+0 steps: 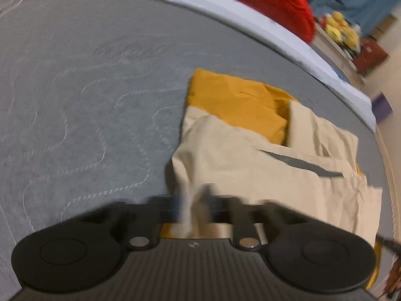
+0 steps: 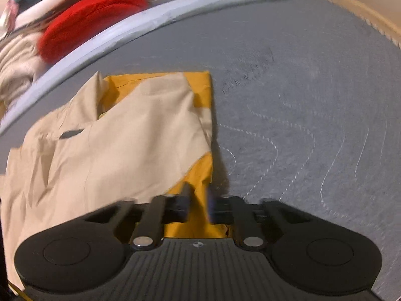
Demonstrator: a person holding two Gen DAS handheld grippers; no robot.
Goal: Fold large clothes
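Left gripper [image 1: 193,200] clamping beige cloth, right gripper [image 2: 198,195] clamping mustard edge of garment [image 1: 250,135], lying partly folded on grey mattress [image 1: 87,100] toward 12 o'clock; further folding remaining.

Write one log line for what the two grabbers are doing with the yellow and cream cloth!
left gripper: shut on cream cloth | right gripper: shut on yellow cloth | surface: grey quilted mattress | fold: unfinished

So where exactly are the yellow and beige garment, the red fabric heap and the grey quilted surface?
yellow and beige garment [image 2: 140,135]: right wrist view, on its beige top layer.
red fabric heap [image 1: 265,2]: left wrist view, on its middle.
grey quilted surface [image 1: 82,95]: left wrist view, on a bare stitched patch.
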